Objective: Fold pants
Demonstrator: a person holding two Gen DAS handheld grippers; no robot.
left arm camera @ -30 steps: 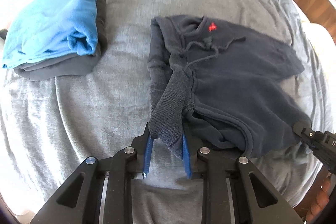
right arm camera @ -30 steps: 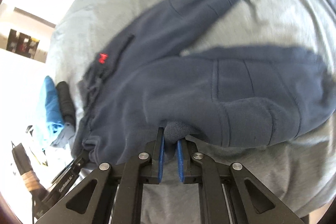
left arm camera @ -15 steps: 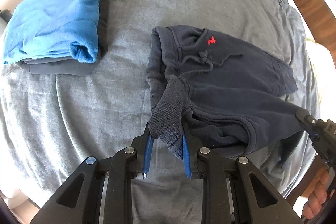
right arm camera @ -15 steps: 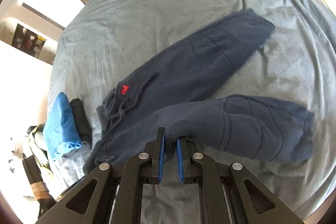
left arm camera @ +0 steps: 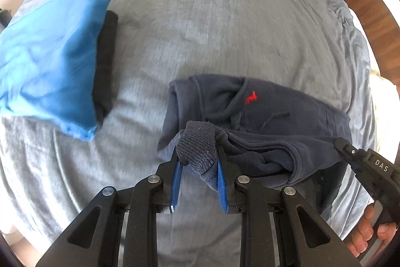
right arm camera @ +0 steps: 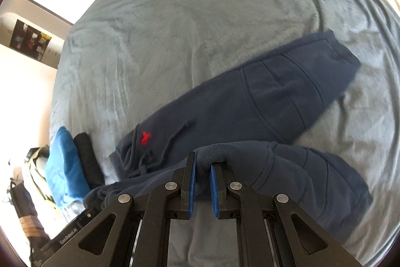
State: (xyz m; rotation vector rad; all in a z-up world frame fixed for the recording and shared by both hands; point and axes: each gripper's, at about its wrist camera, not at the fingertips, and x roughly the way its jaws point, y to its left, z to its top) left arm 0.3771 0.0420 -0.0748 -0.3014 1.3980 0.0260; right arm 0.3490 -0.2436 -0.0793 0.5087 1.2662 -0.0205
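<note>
While both grippers hold the dark blue pants (right arm camera: 262,101), the step in hand looks like the first fold: laying one leg over the other. The left gripper (left arm camera: 197,167) is clamped on the ribbed waistband (left arm camera: 197,147). The right gripper (right arm camera: 201,172) is clamped on the near leg (right arm camera: 312,174), partway down it. That leg is lifted and hangs a bit. The far leg (right arm camera: 287,89) lies flat on the gray blanket (right arm camera: 200,16).

Next, I think, both grippers should carry the lifted leg away from the person and lay it on the far leg, edges lined up, then let go.

The pants are soft and thick, with a small red logo (right arm camera: 145,137) by the waist and a loose drawstring (right arm camera: 147,157) close to the logo. The waist end is bunched and wrinkled. The legs spread apart like a V.

Well away from the waist end of the pants sits a folded stack, a light blue piece (left arm camera: 50,61) on top of a black piece (left arm camera: 107,59). Both lie on the same blanket.
</note>
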